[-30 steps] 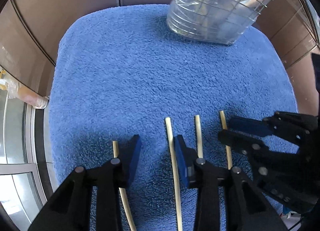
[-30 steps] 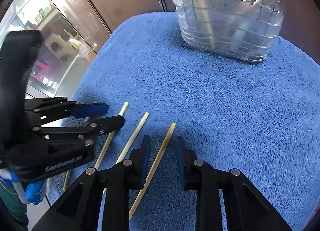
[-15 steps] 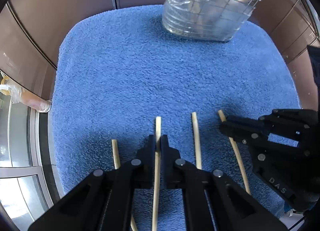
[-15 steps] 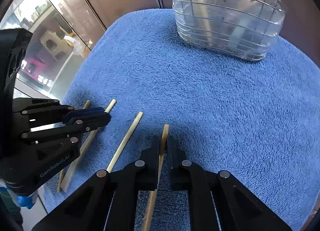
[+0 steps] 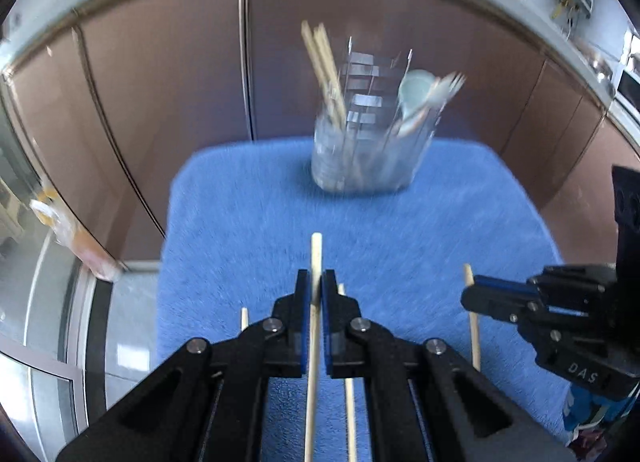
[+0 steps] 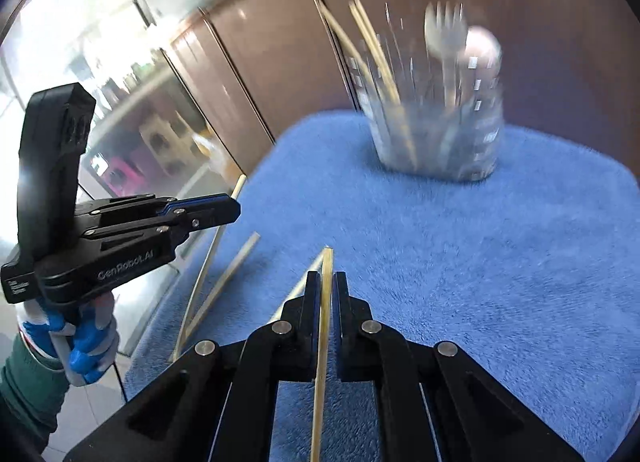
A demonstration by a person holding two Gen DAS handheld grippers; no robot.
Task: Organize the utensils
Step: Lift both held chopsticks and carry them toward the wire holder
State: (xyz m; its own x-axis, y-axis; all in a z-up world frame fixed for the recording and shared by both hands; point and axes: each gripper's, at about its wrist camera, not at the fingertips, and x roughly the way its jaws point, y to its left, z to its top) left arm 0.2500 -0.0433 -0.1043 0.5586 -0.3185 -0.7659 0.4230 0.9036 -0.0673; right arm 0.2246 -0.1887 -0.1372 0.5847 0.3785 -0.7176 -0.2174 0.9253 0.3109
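Note:
A pale wooden chopstick [image 5: 316, 252] is clamped in my left gripper [image 5: 316, 282], which is shut on it and holds it above the blue towel [image 5: 240, 222]. My right gripper [image 6: 327, 282] is shut on a second chopstick [image 6: 326, 262], also raised. Each gripper appears in the other's view: the right gripper [image 5: 467, 296] at the right edge with its stick, the left gripper [image 6: 236, 208] at the left. Two loose chopsticks [image 5: 351, 402] [image 5: 244, 317] lie on the towel below. The wire utensil holder [image 5: 368, 154] stands at the towel's far end, blurred, with chopsticks, a fork and spoons in it.
Brown cabinet doors [image 5: 180, 82] stand behind and left of the towel. The towel's left edge [image 6: 256, 182] drops off toward a glass-fronted area. A person's gloved hand [image 6: 84, 346] holds the left gripper's handle.
Both grippers closed, each on a chopstick, and rose off the towel with it. Both views tilted up, so the holder now sits nearer the middle.

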